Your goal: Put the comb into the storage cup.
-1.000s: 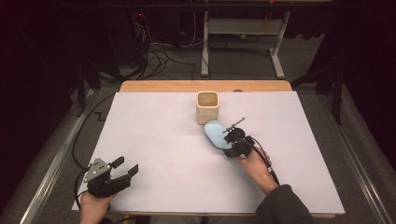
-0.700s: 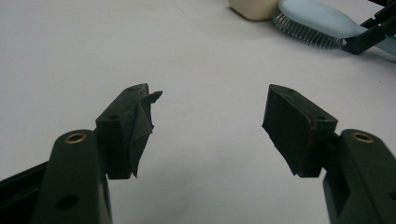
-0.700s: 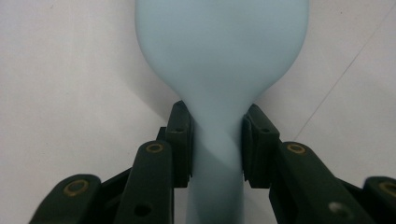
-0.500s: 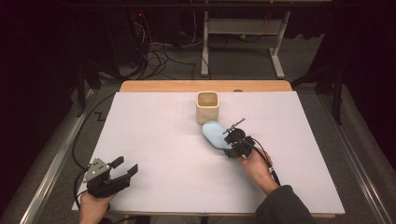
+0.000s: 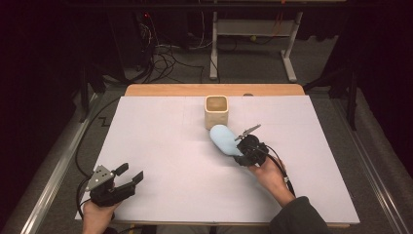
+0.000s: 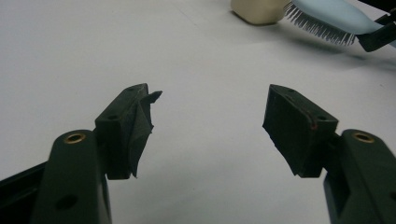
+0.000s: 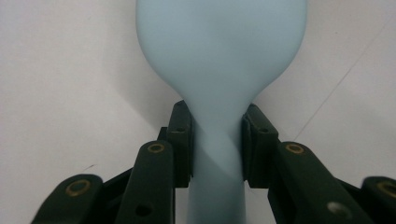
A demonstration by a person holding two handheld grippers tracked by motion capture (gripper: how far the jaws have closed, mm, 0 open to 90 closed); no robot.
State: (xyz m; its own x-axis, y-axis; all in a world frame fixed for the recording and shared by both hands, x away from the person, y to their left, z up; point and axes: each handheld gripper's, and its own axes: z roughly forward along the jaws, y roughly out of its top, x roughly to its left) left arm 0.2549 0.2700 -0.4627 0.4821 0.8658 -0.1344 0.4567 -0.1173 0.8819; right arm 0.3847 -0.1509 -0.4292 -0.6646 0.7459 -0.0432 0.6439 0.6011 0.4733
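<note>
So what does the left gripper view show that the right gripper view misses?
Left gripper view alone: the brush's bristles pointing down, the beige cup beside the brush head, and the left gripper open with nothing between its jaws. Right gripper view alone: the right gripper shut on the brush's narrow neck. Both share the light blue brush and the white table.

A white sheet [image 5: 160,146] covers the table, and a strip of bare wooden tabletop [image 5: 214,89] shows along its far edge. Beyond that, on the grey floor, there's a tangle of black cables [image 5: 168,56] and the white legs of a metal stand [image 5: 253,34], with darkness all around.
</note>
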